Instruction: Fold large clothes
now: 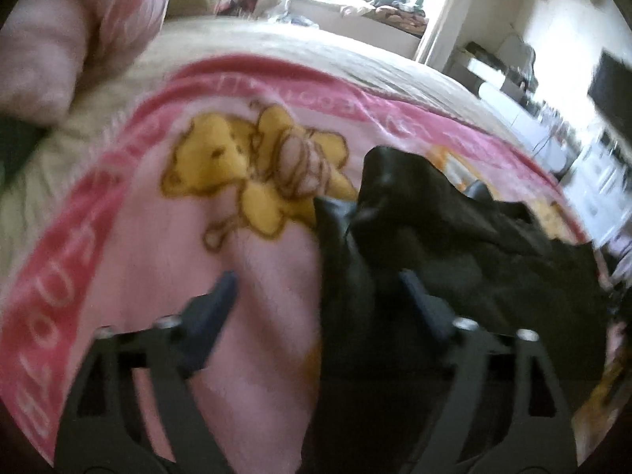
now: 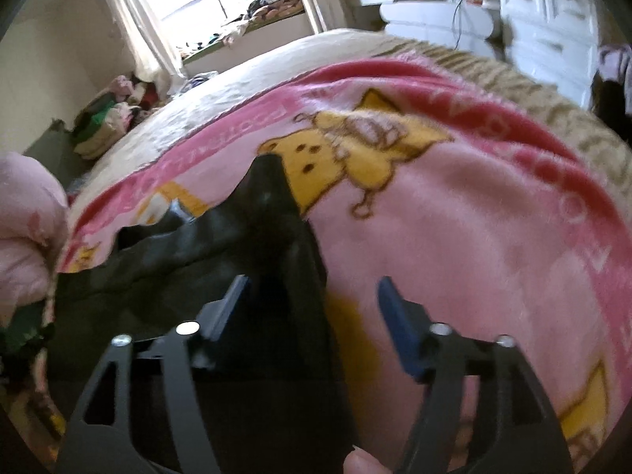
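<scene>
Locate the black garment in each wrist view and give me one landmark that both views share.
Left wrist view: the black garment fills the lower right, crumpled on the pink blanket, under the right finger of the open left gripper.
Right wrist view: the black garment lies lower left to centre, its peak by the yellow bear print, under the left finger of the open right gripper.
Shared landmark: the yellow bear print beside the garment.

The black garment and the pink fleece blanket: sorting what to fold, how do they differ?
The black garment is plain, dark and crumpled in a heap; the pink fleece blanket is pale, printed with yellow bears and spread flat. The garment lies on top, the blanket underneath. Both lie on the bed, and neither is gripped.
</scene>
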Tool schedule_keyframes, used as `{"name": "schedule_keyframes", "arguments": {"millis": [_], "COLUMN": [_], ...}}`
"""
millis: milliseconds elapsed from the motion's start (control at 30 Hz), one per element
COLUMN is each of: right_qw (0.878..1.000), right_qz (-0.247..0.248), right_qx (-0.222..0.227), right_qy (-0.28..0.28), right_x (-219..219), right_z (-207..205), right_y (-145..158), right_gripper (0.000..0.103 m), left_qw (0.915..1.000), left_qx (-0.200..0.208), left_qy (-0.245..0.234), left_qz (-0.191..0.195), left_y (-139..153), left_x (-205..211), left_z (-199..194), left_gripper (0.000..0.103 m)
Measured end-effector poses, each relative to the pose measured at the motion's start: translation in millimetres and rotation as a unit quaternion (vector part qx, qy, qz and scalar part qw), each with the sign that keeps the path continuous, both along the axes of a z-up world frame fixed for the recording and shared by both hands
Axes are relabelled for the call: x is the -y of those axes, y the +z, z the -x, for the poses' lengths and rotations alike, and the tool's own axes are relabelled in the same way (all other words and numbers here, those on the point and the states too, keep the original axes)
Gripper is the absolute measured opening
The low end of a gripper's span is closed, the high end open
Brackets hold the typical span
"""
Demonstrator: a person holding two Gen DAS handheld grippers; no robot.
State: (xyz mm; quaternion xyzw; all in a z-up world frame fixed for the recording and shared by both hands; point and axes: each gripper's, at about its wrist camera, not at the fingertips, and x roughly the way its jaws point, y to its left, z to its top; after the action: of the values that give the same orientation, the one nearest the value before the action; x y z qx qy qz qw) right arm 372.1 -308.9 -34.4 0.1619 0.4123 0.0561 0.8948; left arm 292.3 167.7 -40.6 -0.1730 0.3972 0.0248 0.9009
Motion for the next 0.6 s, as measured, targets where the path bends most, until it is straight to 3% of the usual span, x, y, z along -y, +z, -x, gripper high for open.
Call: {"name": "schedule_keyframes", "arguments": {"millis": [67,100,167,300,333,367,433,533,600], "right_qw": [1.000,0.999,0.998,0.993,0.991,0.989,0.987,0.990,0.991], "right_qz": [-0.020,-0.031,-0.057,-0.090,-0.100,-0.115,-0.126,-0.102,-0.101], "right_qx": [-0.008,-0.016,-0.030,-0.071,-0.075,-0.075,-0.074,-0.061,-0.062], "right_qy": [0.004,0.008,0.014,0.039,0.049,0.060,0.068,0.075,0.068], "right_x": [4.4,6.4,10.6,11.3,9.6,8.4,5.8,2.1,5.1], "right_z": [11.8,16.3,26.9,39.1,42.0,44.0,47.7,55.4,60.9], "right_y": [-0.3,-1.1,-3.6,-20.4,-25.7,-28.2,-28.3,-17.5,-14.1], "right_gripper": [0.085,0.085,0.085,0.085,0.079,0.057,0.043,0.029,0.028], "left_qw": [0.9979,0.9946,0.9900,0.9899,0.9901,0.9903,0.9894,0.9954,0.9959], "left_qx": [-0.013,-0.021,-0.034,-0.042,-0.041,-0.041,-0.034,-0.025,-0.027], "left_qy": [-0.006,-0.005,-0.007,-0.023,-0.025,-0.030,-0.047,-0.053,-0.056], "left_qz": [0.063,0.101,0.136,0.134,0.131,0.129,0.133,0.076,0.066], "left_y": [-7.1,-12.4,-21.3,-27.7,-27.4,-26.9,-25.3,-17.5,-14.2], "left_x": [-9.1,-14.3,-16.3,-3.6,-1.0,2.5,13.2,32.1,37.6], "left_z": [2.6,4.8,7.7,14.1,15.8,18.4,25.4,36.6,45.0], "left_gripper": [0.094,0.094,0.094,0.094,0.092,0.078,0.052,0.046,0.045]}}
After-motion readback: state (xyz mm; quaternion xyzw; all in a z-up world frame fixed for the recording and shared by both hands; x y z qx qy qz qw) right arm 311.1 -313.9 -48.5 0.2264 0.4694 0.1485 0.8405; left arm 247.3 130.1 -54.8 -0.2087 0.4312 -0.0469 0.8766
